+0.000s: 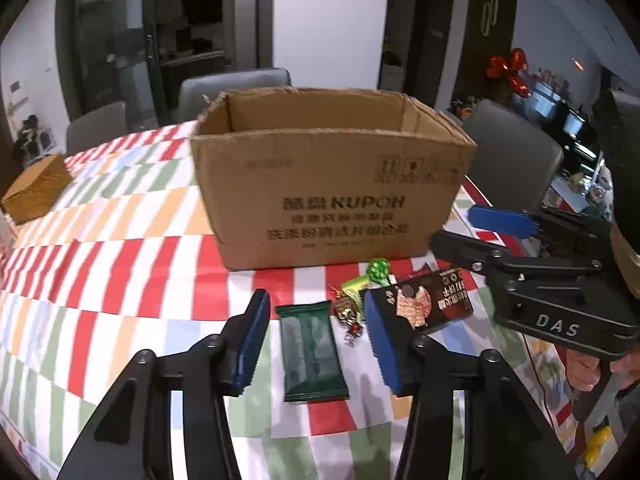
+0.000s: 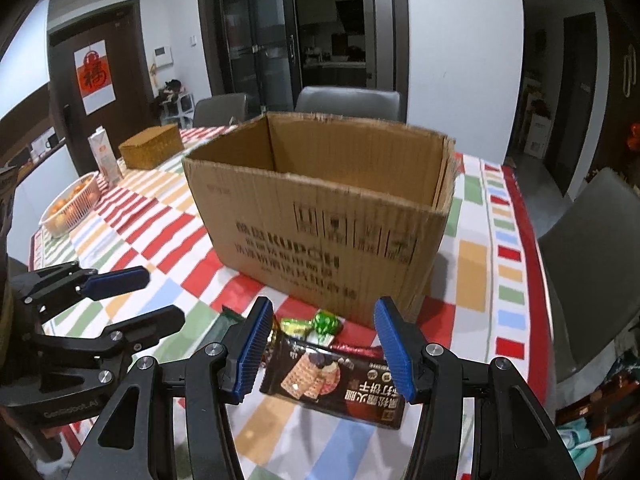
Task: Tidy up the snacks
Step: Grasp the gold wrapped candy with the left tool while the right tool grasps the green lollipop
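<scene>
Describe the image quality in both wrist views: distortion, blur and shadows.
Left wrist view: strong fisheye bending with dark corners; the printing on the cardboard box is smeared, and the green packet looks soft. Right wrist view: same curvature; the box print is also blurred, but the biscuit packet reads sharper, and the box casts a soft shadow on the tablecloth.

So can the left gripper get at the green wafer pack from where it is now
Probably yes. The left gripper is open with the green pack lying flat between its fingers, apart from both pads. The candies lie beside it, just inside the right finger, so they might get caught too.
</scene>
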`<state>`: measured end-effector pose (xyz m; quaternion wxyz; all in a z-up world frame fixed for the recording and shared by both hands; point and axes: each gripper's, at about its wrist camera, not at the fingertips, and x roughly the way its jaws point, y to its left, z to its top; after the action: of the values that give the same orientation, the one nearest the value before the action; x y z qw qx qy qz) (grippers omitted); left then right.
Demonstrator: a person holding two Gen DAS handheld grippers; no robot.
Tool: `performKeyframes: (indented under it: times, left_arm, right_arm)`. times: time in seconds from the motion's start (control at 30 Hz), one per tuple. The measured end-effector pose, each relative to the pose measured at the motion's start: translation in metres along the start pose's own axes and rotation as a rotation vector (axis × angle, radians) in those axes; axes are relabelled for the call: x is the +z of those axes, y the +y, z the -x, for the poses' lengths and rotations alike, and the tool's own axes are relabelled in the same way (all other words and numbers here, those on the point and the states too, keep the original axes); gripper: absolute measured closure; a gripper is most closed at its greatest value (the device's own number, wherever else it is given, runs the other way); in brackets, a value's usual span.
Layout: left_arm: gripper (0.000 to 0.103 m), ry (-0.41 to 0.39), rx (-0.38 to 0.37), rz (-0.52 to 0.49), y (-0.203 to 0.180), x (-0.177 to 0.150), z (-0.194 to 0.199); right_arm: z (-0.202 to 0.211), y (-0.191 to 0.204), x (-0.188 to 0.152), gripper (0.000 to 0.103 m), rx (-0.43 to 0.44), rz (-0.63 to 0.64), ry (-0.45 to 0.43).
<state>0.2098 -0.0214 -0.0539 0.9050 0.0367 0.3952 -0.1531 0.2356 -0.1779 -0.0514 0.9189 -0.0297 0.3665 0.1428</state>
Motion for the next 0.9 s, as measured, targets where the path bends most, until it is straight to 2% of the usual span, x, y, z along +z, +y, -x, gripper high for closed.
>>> performKeyframes:
  times: [0.17, 0.43, 0.9]
  left_arm:
    - [0.068, 0.045, -0.058, -0.002, -0.002, -0.004, -0.021]
    - [0.081, 0.097, -0.149, 0.025, -0.002, -0.007, -0.053]
    - [0.083, 0.155, -0.169, 0.051, -0.003, -0.004, -0.089]
  right_arm:
    - [-0.016, -0.001, -0.007, 0.05, 0.005, 0.003, 0.032]
    - [-0.046, -0.005, -0.013, 0.06, 0.024, -0.019, 0.084]
    - [-0.083, -0.004, -0.019, 0.067, 0.041, -0.032, 0.144]
